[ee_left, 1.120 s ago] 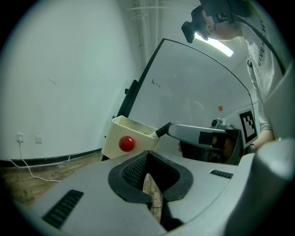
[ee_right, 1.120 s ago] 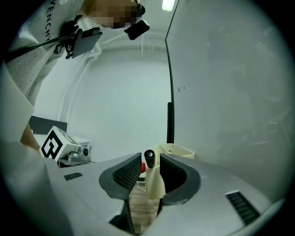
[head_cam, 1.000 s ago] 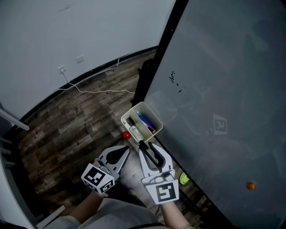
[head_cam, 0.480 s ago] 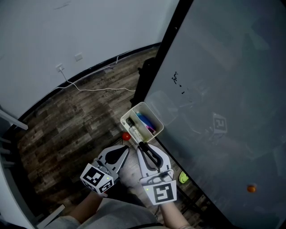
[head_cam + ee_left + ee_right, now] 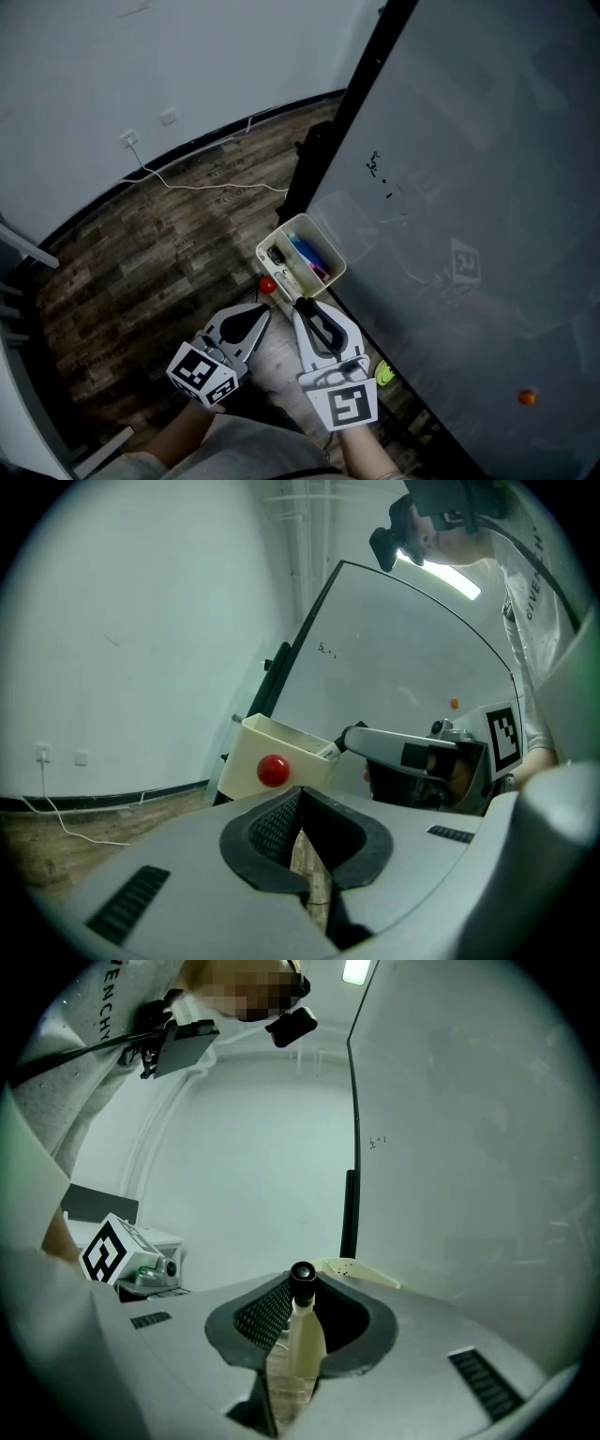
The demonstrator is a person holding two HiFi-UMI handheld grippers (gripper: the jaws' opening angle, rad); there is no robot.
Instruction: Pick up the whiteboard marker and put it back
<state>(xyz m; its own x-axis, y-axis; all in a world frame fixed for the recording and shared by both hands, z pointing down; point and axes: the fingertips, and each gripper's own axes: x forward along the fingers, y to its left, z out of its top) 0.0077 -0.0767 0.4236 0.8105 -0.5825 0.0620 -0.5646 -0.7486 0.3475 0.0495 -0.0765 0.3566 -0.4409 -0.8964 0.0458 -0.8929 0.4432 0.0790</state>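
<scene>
The right gripper (image 5: pixel 298 1290) is closed on the whiteboard marker (image 5: pixel 302 1333). The marker's pale barrel sits between the fingers (image 5: pixel 262 1312), and its black cap projects just past their tips. In the head view, the right gripper (image 5: pixel 305 307) points at the near end of the storage bin (image 5: pixel 281 231), with the cap just short of the rim. The left gripper (image 5: pixel 298 801) is closed with nothing between its fingers. In the head view, the left gripper (image 5: pixel 264 315) is just beside the right one and aims at the same bin.

The storage bin (image 5: pixel 246 757) is cream plastic. It hangs at the lower edge of the whiteboard (image 5: pixel 469 187), near the corner by the black side frame. A red magnet (image 5: pixel 273 771) is stuck to its outer wall. Several markers lie inside the bin, including a blue one (image 5: pixel 303 251).

The whiteboard carries small black marks (image 5: pixel 379 170) and an orange magnet (image 5: pixel 527 397). A white cable (image 5: pixel 206 186) runs across the wooden floor (image 5: pixel 150 253) to the wall.
</scene>
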